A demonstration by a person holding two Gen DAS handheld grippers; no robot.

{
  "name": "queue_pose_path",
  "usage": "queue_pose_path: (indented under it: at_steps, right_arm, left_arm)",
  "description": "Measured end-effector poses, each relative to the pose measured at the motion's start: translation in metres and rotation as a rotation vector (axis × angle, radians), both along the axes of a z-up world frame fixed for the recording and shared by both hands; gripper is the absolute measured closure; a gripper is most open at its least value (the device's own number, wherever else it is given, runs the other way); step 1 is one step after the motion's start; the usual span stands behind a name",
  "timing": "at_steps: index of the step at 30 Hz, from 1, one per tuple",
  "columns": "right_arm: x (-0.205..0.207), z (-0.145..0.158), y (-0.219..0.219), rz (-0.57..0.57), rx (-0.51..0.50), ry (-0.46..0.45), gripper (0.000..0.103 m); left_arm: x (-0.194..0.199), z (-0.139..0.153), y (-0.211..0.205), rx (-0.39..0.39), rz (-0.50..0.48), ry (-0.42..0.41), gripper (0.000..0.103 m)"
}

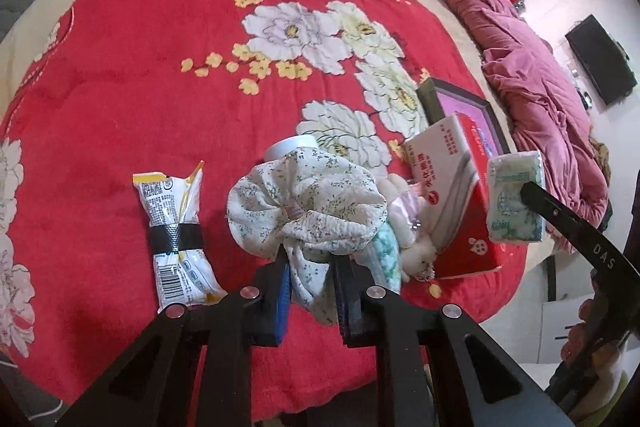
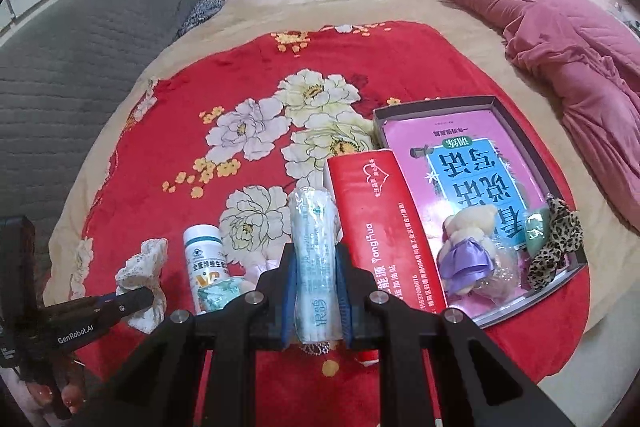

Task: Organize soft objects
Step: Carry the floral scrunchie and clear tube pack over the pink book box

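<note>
A bed (image 2: 248, 7) fills both views, spread with a red blanket (image 1: 160, 67) printed with large pale flowers, and a crumpled pink quilt (image 2: 560, 27) lies along its far right side. The left gripper (image 1: 310, 277) has its 2 fingers (image 1: 280, 291) closed narrowly on a white floral scrunchie (image 1: 304, 203), which bunches up above the blanket just past the fingertips. To its left a white snack packet (image 1: 178, 235) with a dark band across its middle lies flat on the blanket. Behind the scrunchie stands a white bottle (image 2: 204, 263), and beside it are a small teal packet (image 2: 218, 295) and a plush toy (image 1: 416, 251) lying against a red and white carton (image 2: 384, 227). The right gripper (image 2: 316, 291) holds a slim pack of tissues (image 2: 314, 259) upright between its 2 fingers (image 2: 288, 299), pressed tight on both sides; in the left wrist view this pack hangs just right of the carton. Further right sits a shallow dark tray (image 2: 496, 105) holding a pink book (image 2: 460, 155), with a 2nd plush toy in a purple dress (image 2: 468, 247), a green pouch (image 2: 538, 231) and a leopard-print scrunchie (image 2: 556, 247) resting on the book near the tray's near right corner.
</note>
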State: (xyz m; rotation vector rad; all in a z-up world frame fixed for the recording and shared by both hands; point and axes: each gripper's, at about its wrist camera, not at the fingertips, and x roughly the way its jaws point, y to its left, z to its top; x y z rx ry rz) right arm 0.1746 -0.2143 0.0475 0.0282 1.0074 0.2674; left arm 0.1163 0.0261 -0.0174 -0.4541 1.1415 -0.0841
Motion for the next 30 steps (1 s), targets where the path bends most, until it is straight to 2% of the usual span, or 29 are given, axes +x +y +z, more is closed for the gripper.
queue_pose_path:
  at_steps: [18, 30]
  right_arm:
    - [-0.024, 0.044, -0.031, -0.028, 0.062, -0.089, 0.084]
    - [-0.033, 0.064, -0.070, -0.082, 0.068, -0.151, 0.084]
  left_arm:
    - [-0.014, 0.072, -0.053, 0.056, -0.100, -0.132, 0.084]
    - [-0.005, 0.101, -0.106, 0.080, -0.182, -0.184, 0.084]
